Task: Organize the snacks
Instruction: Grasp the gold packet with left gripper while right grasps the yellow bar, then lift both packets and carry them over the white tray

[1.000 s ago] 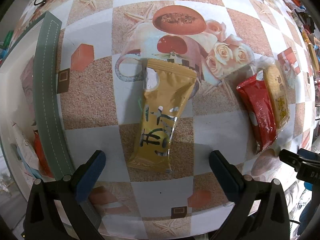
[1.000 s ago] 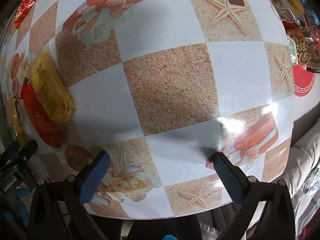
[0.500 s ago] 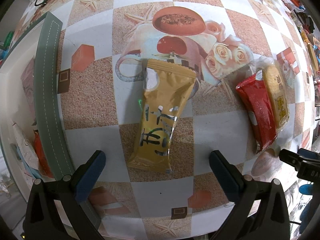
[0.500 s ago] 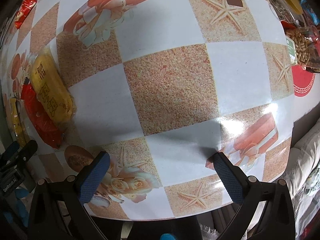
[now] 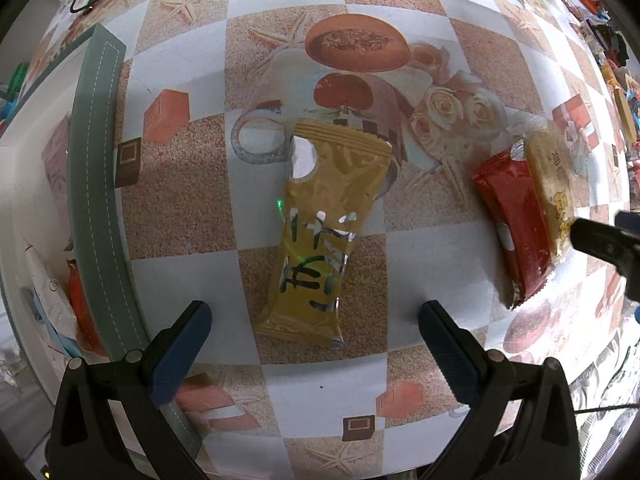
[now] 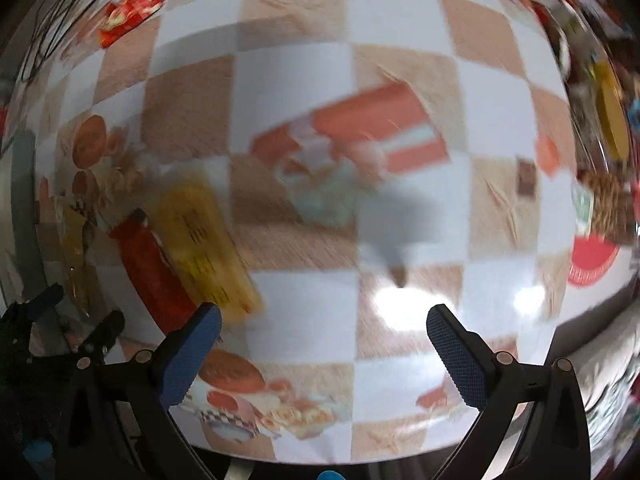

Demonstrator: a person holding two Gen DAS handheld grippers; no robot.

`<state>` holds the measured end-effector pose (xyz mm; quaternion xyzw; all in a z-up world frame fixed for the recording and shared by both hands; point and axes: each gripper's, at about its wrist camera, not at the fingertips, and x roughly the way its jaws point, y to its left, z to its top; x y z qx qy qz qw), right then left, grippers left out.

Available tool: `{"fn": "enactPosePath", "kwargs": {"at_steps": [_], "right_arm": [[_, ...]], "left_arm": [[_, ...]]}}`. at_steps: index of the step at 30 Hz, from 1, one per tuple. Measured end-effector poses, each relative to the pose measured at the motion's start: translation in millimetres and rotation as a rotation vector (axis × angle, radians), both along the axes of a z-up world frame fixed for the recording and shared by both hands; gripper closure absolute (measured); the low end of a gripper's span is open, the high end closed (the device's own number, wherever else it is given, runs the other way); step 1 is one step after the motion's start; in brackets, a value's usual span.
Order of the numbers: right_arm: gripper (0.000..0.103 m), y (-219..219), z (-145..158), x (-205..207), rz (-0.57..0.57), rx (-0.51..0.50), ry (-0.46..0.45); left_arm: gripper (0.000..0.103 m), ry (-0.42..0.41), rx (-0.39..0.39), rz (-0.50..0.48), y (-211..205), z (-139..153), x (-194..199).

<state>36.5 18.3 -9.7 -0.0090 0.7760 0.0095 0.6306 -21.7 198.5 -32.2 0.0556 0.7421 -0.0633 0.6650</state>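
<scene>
The left gripper (image 5: 315, 322) hangs above the checkered tablecloth (image 5: 192, 208), jaws spread wide and empty. Between them, just ahead, lies a mustard-yellow foil snack packet (image 5: 320, 236), flat, its long axis running away from the camera, crimped top end pointing far and tilted slightly right. Well to its right, a red wrapped bar (image 5: 514, 224) and a pale yellow packet (image 5: 550, 184) lie touching, side by side. The right gripper (image 6: 324, 320) is likewise spread, holding nothing; its view is blurred.

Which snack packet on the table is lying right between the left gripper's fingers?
The mustard-gold packet, lying alone ahead of the open left gripper. The red packet and yellow packet lie side by side off to the right.
</scene>
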Motion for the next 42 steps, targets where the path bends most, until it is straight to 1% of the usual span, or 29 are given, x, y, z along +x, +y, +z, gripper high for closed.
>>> {"fn": "enactPosePath", "kwargs": {"at_steps": [4,9,11,13,16,19,23,26,27,29,31,32,33,34,35,36,37,38,39,40,42], "right_arm": [[0.0,19,-7,9,0.062,0.014,0.004],[0.0,45,-13,13,0.165,-0.006,0.002],[0.0,50,-15,12,0.175,-0.012,0.001],[0.007,49,-16,11,0.16,0.008,0.007],[0.007,46,-14,10,0.137,0.027,0.01],[0.007,36,-17,8,0.13,0.006,0.013],[0.008,39,-16,8,0.149,0.004,-0.001],[0.013,50,-14,7,0.173,0.006,-0.014],[0.017,56,-15,5,0.173,0.006,-0.016],[0.025,63,-11,1,0.18,0.006,-0.02],[0.039,64,-4,3,0.189,0.006,-0.018],[0.044,64,-2,2,0.193,0.007,-0.022],[0.058,64,1,2,0.192,0.008,-0.026],[0.065,64,2,2,0.188,0.011,-0.024],[0.065,62,2,1,0.175,0.024,-0.016],[0.065,61,3,-1,0.165,0.031,-0.017],[0.065,57,3,-2,0.154,0.037,-0.015],[0.065,53,4,-4,0.129,0.058,-0.013],[0.065,48,4,-4,0.115,0.074,-0.013],[0.065,44,6,-7,0.095,0.09,-0.015],[0.065,38,12,-12,0.07,0.109,-0.022]], "left_arm": [[0.0,-0.002,0.0,0.0,0,0,0],[0.0,-0.007,-0.002,-0.001,1,0,-1],[0.0,-0.008,-0.002,-0.002,2,0,-1],[0.0,-0.008,-0.002,-0.001,2,0,-2],[0.0,-0.011,-0.002,0.0,3,1,-2],[0.0,-0.012,-0.003,0.001,3,1,-3],[0.0,-0.017,-0.003,0.005,4,1,-3],[0.0,-0.037,-0.007,0.019,5,2,-6],[0.0,-0.034,-0.006,0.022,5,2,-6],[0.0,-0.006,-0.002,0.018,4,3,-3],[0.001,0.024,0.003,0.012,5,1,2],[0.003,0.028,0.003,0.012,5,2,3],[0.004,0.026,0.002,0.012,5,3,4],[0.01,0.02,0.001,0.01,4,6,5],[0.018,0.01,-0.001,0.004,4,10,5],[0.023,-0.003,-0.005,-0.007,4,14,5],[0.037,-0.014,-0.008,-0.018,3,18,5],[0.056,-0.027,-0.011,-0.033,3,23,6],[0.068,-0.036,-0.016,-0.051,2,27,7],[0.07,-0.032,-0.024,-0.06,2,29,8],[0.071,-0.017,-0.052,-0.039,8,32,10]]}}
